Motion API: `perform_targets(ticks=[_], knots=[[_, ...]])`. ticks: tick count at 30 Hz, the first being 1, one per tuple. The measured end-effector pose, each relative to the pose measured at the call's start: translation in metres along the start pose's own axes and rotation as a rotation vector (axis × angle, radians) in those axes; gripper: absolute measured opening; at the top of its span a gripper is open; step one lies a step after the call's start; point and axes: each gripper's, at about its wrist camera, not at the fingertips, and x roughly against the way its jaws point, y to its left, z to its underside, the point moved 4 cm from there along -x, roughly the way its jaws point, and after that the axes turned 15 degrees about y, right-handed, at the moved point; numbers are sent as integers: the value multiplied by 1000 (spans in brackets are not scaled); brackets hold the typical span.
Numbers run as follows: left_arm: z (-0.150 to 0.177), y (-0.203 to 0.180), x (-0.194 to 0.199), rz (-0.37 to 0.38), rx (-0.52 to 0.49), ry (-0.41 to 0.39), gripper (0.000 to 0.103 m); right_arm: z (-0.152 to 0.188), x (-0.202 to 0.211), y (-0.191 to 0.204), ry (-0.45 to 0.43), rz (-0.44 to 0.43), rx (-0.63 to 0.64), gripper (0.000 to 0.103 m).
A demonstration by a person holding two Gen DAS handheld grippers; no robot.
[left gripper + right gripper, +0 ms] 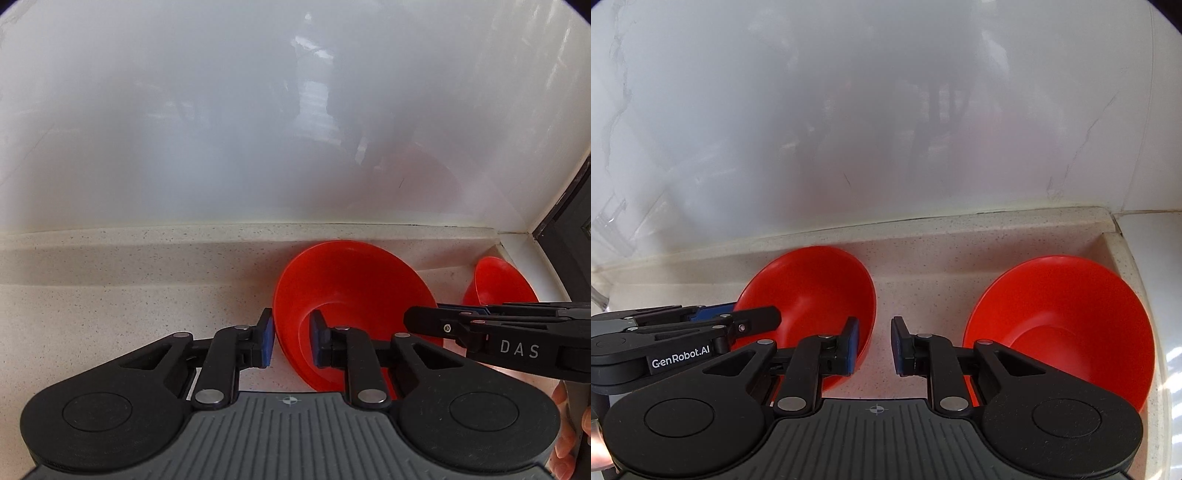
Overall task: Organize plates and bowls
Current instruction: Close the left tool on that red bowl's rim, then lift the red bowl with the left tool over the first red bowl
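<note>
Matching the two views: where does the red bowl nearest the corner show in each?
Left wrist: corner bowl at far right, partly behind the right claw.
Right wrist: lower right, large, beside the raised counter edge.
Shared landmark: the other bowl, left of it in both.

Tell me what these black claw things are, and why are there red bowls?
Those are two grabbing tools that a person holds, one in each hand. Each tool has a camera on it looking forward past its jaws, so each picture is taken from one tool. The left gripper has its jaws on either side of the rim of the left red bowl, not squeezed shut. The right gripper is open over the speckled counter and holds nothing. The right red bowl sits nearer the corner. Behind them is a shiny white wall.
</note>
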Motion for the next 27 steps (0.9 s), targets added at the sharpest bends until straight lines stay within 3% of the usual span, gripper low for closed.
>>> perform_targets(ticks=[3,27], knots=[[5,-1,7,-7,-10,-13,13,-1,-6,0,6,0,-3,8],[69,-14,67,-12,-23,-68,13,54,30,43,6,-40,74,9]])
